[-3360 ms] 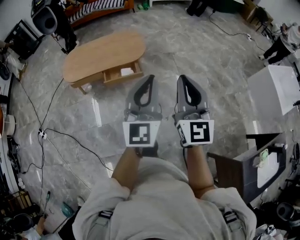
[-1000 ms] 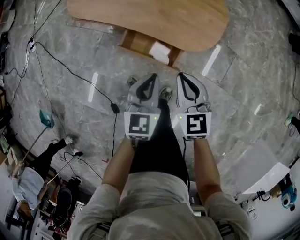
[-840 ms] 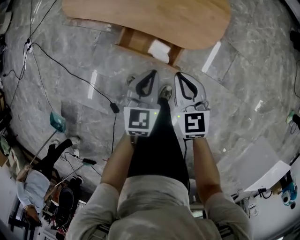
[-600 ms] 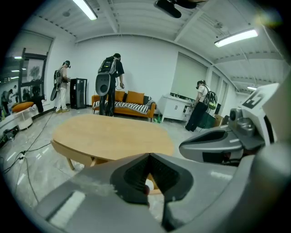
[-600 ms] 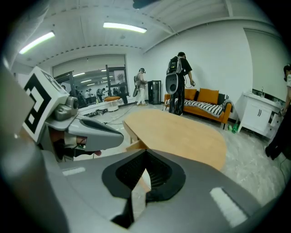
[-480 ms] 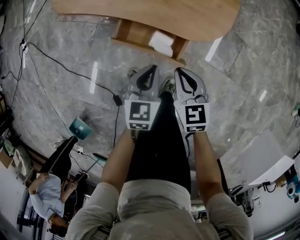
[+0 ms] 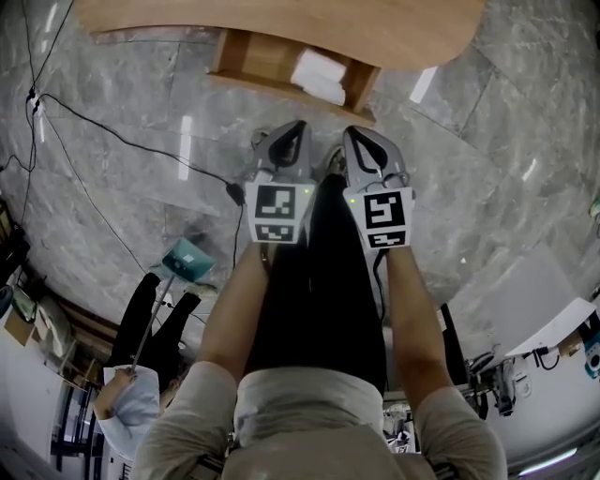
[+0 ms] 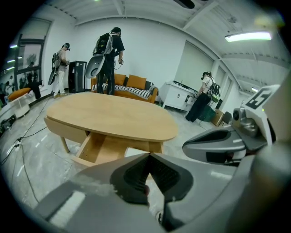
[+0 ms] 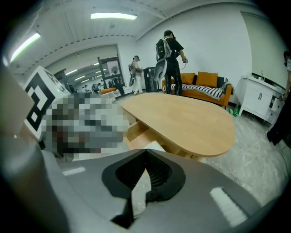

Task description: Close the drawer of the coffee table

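Open drawer (image 7: 261,62) under the oval coffee table (image 7: 281,21)

At 12 o'clock in the head view: smooth, light-wood rounded top, level on short pale legs. Beneath its near edge, a shallow open-topped box of the same wood, slid well out toward 6 o'clock, front panel clear of the tabletop, bare floor showing toward 9 o'clock.

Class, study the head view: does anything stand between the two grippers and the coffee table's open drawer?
Nothing visible does. Only grey floor separates the left gripper and right gripper from the drawer front.
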`<state>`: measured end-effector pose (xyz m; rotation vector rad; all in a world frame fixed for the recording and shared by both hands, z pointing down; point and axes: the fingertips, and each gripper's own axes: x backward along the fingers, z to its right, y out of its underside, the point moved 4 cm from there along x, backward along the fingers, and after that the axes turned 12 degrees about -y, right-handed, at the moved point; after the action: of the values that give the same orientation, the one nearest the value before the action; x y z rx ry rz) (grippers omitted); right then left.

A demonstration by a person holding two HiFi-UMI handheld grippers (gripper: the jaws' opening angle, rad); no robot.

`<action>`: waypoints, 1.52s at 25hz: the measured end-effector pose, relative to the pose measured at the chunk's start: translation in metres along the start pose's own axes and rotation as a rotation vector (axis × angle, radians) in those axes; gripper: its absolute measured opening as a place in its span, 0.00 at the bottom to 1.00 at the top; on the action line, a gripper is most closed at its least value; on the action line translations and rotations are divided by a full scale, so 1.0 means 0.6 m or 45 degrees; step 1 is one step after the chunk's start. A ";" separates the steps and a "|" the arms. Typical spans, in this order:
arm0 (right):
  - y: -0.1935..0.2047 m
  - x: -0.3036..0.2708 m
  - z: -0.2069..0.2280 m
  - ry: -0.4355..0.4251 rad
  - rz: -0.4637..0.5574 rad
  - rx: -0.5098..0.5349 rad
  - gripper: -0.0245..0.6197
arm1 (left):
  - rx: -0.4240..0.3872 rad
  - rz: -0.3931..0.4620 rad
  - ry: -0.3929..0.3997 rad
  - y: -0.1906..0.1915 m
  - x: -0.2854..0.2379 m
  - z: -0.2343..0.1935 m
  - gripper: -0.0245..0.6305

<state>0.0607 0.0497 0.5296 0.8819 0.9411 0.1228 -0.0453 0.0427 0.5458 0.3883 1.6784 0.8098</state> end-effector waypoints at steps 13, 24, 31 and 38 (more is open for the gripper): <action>0.085 -0.062 0.042 0.019 -0.337 0.231 0.19 | -0.029 -0.113 0.036 0.064 -0.061 -0.001 0.07; 0.156 -0.117 0.056 -0.040 -0.723 0.541 0.22 | -0.057 -0.193 0.030 0.104 -0.085 -0.010 0.07; 0.177 -0.137 0.067 -0.024 -0.756 0.551 0.22 | -0.045 -0.229 0.030 0.127 -0.098 -0.020 0.07; 0.185 -0.148 0.075 0.013 -0.764 0.564 0.21 | -0.054 -0.239 0.049 0.134 -0.097 -0.018 0.07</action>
<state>0.0699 0.0551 0.6785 0.9615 1.2291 -0.6165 -0.0529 0.0586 0.6440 0.1837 1.7017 0.7164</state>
